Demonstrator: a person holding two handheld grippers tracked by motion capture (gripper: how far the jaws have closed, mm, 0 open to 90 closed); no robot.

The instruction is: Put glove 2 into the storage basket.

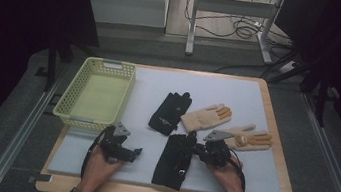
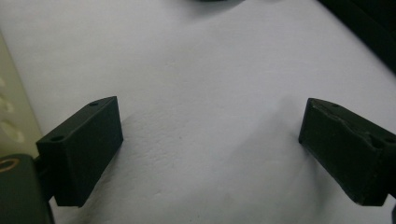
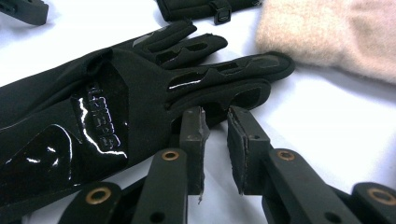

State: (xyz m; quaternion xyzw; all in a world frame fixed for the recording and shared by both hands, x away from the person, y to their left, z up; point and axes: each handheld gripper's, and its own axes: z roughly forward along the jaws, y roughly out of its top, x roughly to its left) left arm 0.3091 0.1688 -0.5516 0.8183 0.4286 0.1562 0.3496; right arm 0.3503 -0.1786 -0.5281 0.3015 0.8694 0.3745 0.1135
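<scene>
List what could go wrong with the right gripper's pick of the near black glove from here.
1. The right gripper has its jaws narrowly apart at the near black glove, by its fingers; closing there might catch only one thin finger, and the glove could slip.
2. The beige glove lies close beside it and might be dragged along.

Work surface: wooden table (image 1: 273,141) topped with a pale grey mat (image 1: 239,93).
On the mat: yellow mesh basket (image 1: 95,93) at the far left corner; far black glove (image 1: 170,112) mid-mat; near black glove (image 1: 174,161) toward the front edge, fingers pointing away; two beige knit gloves to the right, one (image 1: 204,117) just beside the far black glove, the other (image 1: 253,139) nearer the right edge.
</scene>
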